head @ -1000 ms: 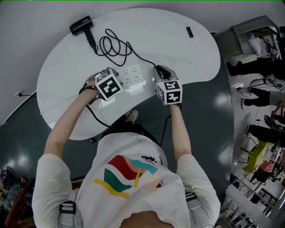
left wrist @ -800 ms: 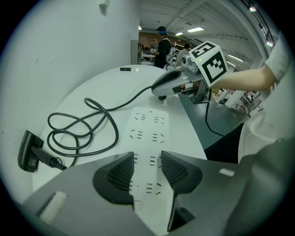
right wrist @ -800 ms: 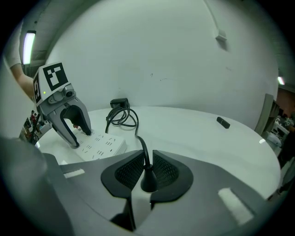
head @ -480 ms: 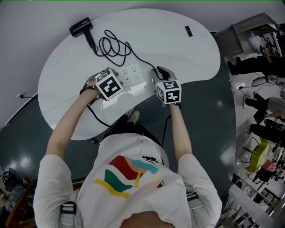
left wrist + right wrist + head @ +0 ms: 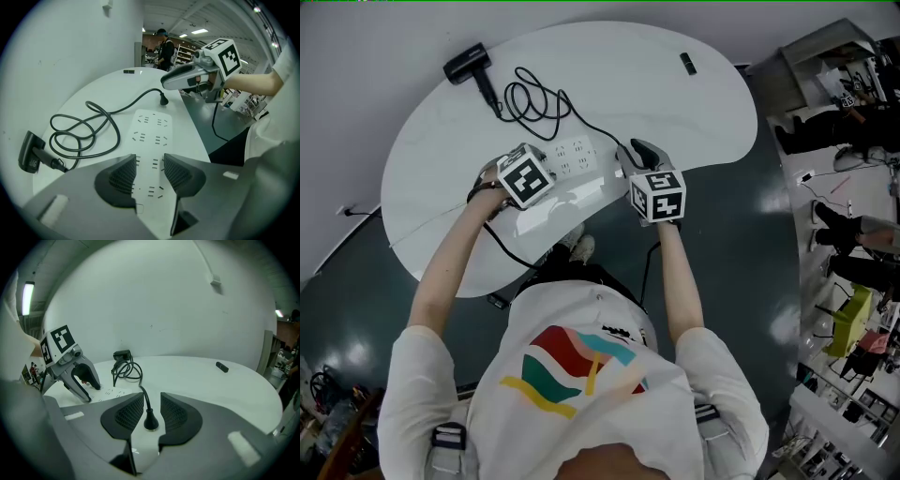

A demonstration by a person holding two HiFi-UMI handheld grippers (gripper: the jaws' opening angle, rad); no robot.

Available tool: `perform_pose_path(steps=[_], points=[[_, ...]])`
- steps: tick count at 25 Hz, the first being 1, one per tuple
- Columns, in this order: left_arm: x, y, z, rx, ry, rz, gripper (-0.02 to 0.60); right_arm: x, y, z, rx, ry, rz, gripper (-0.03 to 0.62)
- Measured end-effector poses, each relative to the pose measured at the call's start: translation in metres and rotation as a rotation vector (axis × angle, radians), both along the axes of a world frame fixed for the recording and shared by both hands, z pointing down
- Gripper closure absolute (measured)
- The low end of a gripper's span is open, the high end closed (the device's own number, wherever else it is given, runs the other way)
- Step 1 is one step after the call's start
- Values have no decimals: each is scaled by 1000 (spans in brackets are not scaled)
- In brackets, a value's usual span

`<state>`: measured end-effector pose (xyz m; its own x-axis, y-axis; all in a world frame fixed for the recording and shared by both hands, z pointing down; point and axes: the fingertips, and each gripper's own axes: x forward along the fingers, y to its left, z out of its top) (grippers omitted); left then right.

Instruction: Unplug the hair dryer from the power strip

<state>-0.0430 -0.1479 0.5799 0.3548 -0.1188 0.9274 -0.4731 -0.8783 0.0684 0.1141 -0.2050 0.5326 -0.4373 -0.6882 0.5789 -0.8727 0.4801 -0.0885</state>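
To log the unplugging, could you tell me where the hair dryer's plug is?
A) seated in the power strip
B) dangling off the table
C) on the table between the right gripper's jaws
C: the plug stands on the table between the opening jaws of the right gripper, clear of the power strip.

The hair dryer [image 5: 467,62], its cord [image 5: 146,400] and plug [image 5: 151,422] are black; the power strip [image 5: 577,156] and the table [image 5: 675,112] are white.

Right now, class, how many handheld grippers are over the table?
2. The left gripper stands over the power strip; the right gripper, jaws opening, straddles the plug lying on the table. None seems hidden.
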Motion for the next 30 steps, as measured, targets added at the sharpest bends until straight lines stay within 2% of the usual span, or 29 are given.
perform_pose_path(steps=[2, 4, 6, 9, 12, 18, 25, 30], points=[[-3, -9, -4, 42, 11, -18, 408, 0, 0, -10, 17, -7, 18, 490], [-9, -21, -12, 95, 9, -49, 459, 1, 0, -21, 38, -13, 32, 497], [-11, -25, -22, 119, 40, -89, 466, 2, -1, -36, 66, -21, 43, 497], [-2, -29, -55, 157, 162, -188, 502, 6, -2, -64, 123, -33, 73, 508], [5, -41, -99, 274, 268, -299, 581, 11, -5, -99, 192, -58, 116, 520], [20, -51, -183, 491, 489, -463, 581, 16, 0, -170, 340, -101, 199, 577], [23, -37, -256, 698, 739, -598, 581, 7, 30, -228, 510, -116, 231, 580], [15, -22, -283, 820, 844, -659, 581, -2, 55, -252, 609, -81, 228, 580]])
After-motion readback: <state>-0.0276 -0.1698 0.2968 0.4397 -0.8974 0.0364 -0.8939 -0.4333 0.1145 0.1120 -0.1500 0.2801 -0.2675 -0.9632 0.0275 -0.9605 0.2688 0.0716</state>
